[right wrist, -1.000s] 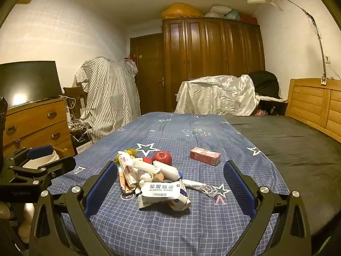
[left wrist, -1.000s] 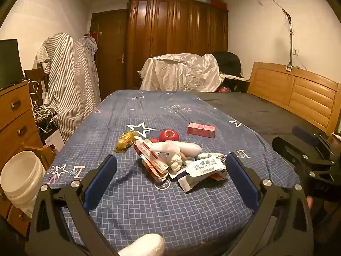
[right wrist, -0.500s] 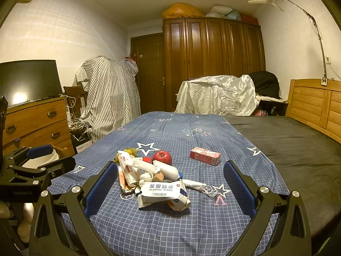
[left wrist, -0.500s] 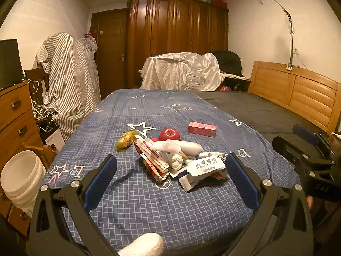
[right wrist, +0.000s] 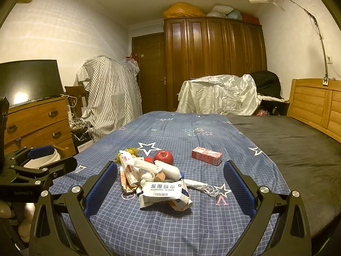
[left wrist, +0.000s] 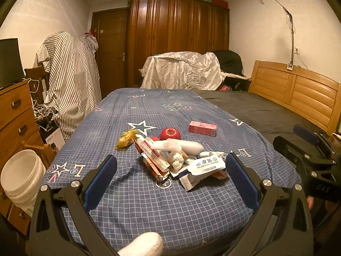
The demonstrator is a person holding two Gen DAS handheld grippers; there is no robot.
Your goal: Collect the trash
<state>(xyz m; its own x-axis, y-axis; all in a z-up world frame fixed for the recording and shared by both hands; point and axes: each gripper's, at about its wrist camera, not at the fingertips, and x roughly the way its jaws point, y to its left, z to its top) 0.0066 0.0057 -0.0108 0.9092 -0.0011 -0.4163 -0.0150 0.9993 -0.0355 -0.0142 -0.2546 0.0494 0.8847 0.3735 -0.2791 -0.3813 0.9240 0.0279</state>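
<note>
A pile of trash lies on the blue star-print bedspread: an alcohol wipes pack, also in the right wrist view, a crumpled tissue, white wrapped tubes, a red-white carton and a yellow wrapper. A red apple and a pink box lie just behind. My left gripper is open and empty, short of the pile. My right gripper is open and empty, also short of it.
A white bucket stands on the floor left of the bed, by a wooden dresser. A striped sheet covers a chair. A wooden headboard runs along the right. A dark sheet covers the bed's right half.
Both grippers have barely shifted; the view has crept slightly. Nothing on the bed has moved.
</note>
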